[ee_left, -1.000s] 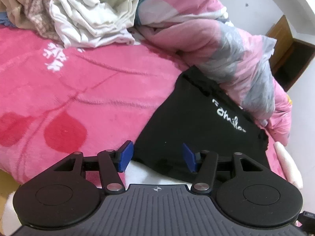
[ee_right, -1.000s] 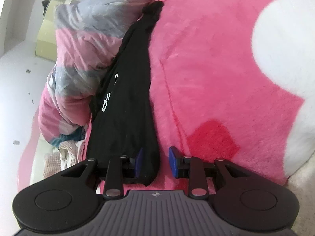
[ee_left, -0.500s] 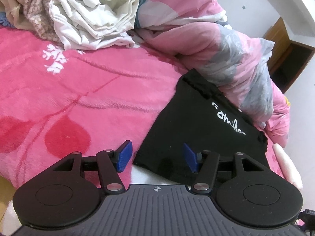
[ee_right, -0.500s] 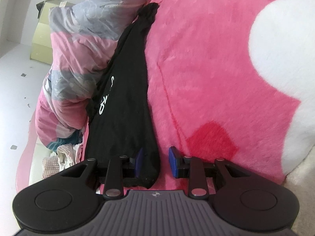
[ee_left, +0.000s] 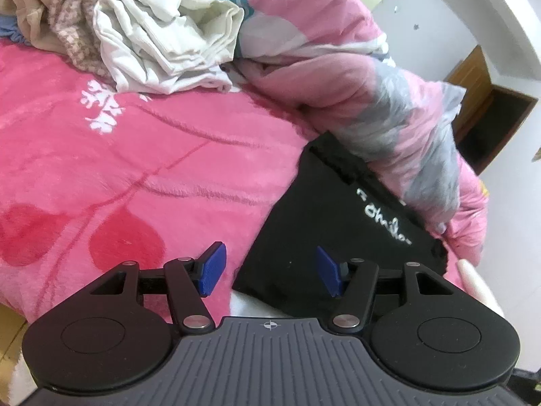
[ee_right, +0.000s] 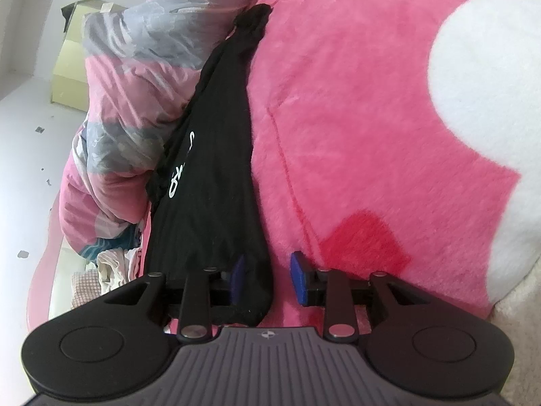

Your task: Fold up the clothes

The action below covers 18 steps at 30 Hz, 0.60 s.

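Black garment [ee_left: 338, 216] barely shifted since a second ago; my left gripper [ee_left: 270, 270] gapes wide at its near corner, right gripper [ee_right: 267, 280] narrowly open, nothing pinched.

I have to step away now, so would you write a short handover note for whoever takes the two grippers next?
Left gripper: open, at the near corner of the black garment, gripping nothing.
Right gripper: open; the garment's end lies between its pads, not pinched.
Garment: flat on the pink blanket, far edge against the quilt.
Done: appears partly folded.
Left: finish it; crumpled white cloth probably waits.
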Each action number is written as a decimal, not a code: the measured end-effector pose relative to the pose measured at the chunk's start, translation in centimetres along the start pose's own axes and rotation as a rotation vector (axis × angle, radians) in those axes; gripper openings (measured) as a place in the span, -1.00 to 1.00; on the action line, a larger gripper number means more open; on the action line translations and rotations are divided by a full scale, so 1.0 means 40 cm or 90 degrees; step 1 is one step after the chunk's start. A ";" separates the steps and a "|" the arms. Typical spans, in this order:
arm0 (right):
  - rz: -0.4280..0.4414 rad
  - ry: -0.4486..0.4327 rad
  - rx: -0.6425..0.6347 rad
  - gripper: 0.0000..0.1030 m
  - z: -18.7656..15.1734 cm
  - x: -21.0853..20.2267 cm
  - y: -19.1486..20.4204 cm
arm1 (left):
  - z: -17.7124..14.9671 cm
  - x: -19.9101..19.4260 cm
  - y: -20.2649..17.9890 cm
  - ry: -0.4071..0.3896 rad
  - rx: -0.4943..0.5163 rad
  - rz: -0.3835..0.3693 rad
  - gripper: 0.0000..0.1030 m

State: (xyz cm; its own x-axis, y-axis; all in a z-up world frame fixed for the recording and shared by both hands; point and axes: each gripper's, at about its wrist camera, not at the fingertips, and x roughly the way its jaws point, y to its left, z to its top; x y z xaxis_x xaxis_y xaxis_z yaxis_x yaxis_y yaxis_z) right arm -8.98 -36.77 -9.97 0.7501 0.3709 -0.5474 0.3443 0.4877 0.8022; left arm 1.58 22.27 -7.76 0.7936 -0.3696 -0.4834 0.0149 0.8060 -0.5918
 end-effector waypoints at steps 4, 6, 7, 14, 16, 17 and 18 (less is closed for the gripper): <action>0.003 0.002 0.004 -0.37 0.002 0.002 -0.003 | 0.008 0.006 0.019 0.005 -0.018 -0.010 0.15; 0.004 0.004 0.008 -0.37 0.004 0.003 -0.004 | 0.015 0.016 0.029 0.008 -0.032 -0.018 0.15; 0.003 0.005 0.008 -0.36 0.005 0.004 -0.004 | 0.019 0.025 0.035 0.011 -0.041 -0.025 0.15; 0.001 0.004 0.013 -0.36 0.004 0.003 -0.004 | 0.041 0.080 0.051 0.035 -0.056 -0.050 0.15; 0.002 0.003 0.015 -0.36 0.003 0.003 -0.004 | 0.045 0.091 0.046 0.041 -0.049 -0.051 0.15; 0.003 0.003 0.016 -0.36 0.003 0.004 -0.004 | 0.047 0.098 0.045 0.044 -0.045 -0.053 0.15; 0.003 0.002 0.017 -0.36 0.003 0.004 -0.005 | 0.050 0.106 0.045 0.048 -0.045 -0.055 0.15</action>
State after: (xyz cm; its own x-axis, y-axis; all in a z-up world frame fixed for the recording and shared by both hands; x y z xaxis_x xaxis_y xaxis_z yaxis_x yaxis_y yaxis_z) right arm -8.85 -36.89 -10.19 0.7502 0.3761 -0.5439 0.3553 0.4644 0.8112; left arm 6.19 23.08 -9.61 0.7430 -0.4720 -0.4744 0.0363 0.7363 -0.6757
